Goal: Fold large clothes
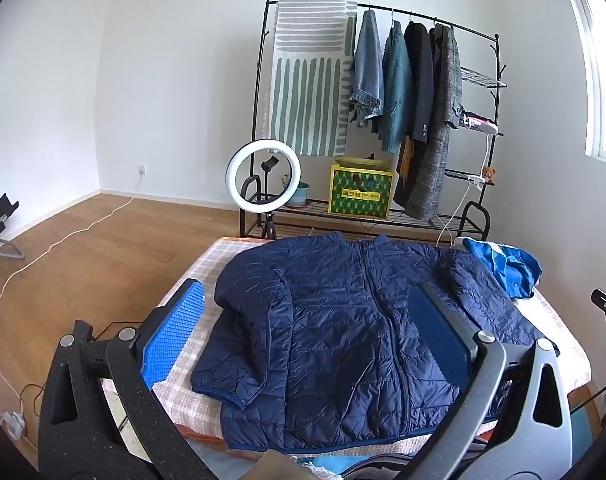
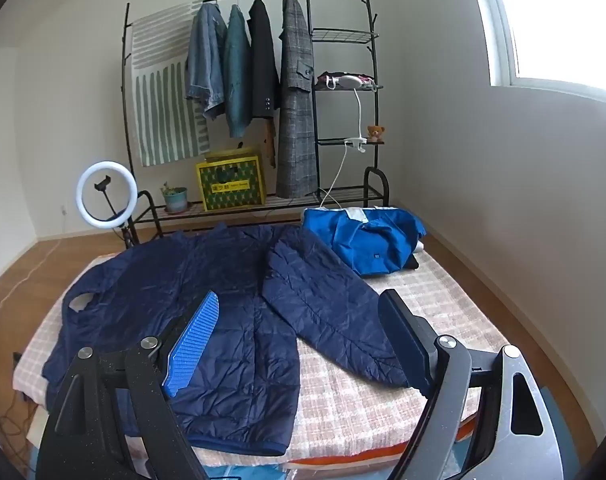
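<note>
While both tongs gape, yellow box (image 2: 231,186) on rack shelf (image 2: 303,200), contents unseen.

I'm wearing the same kit on both sides — my left gripper (image 1: 303,336) and right gripper (image 2: 303,344) are showing black speckled arms, round silver screws at the joints, and one ridged bright-blue pad facing a darker navy one.
</note>
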Demonstrator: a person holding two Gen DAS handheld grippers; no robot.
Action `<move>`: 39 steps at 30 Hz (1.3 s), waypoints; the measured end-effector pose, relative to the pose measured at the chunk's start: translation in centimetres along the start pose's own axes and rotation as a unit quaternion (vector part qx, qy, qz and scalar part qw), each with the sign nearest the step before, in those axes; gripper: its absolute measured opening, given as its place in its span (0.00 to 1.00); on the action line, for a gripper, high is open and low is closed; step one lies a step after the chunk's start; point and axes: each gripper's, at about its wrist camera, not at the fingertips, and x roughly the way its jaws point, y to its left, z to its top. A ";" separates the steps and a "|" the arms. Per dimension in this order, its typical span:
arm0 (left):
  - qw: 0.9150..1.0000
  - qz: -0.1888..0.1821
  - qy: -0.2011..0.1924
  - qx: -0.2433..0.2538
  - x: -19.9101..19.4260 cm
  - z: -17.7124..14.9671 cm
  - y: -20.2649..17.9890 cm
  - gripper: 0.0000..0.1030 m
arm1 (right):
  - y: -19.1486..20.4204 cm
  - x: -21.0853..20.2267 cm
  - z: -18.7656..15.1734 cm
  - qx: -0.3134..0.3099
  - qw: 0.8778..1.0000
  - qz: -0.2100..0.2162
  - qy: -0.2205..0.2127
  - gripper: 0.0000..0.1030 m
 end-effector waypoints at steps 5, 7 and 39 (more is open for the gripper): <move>1.000 0.001 0.002 0.002 -0.2 0.1 -0.1 1.00 | 0.1 -0.1 0.0 0.000 1.000 0.000 0.000 0.80; 1.000 0.002 0.003 0.001 -0.3 0.1 -0.1 1.00 | 0.2 -0.1 0.0 -0.001 1.000 0.000 -0.001 0.80; 1.000 -0.002 0.002 0.002 0.5 1.0 -0.4 1.00 | 0.7 0.0 0.4 -0.003 1.000 0.002 -0.002 0.80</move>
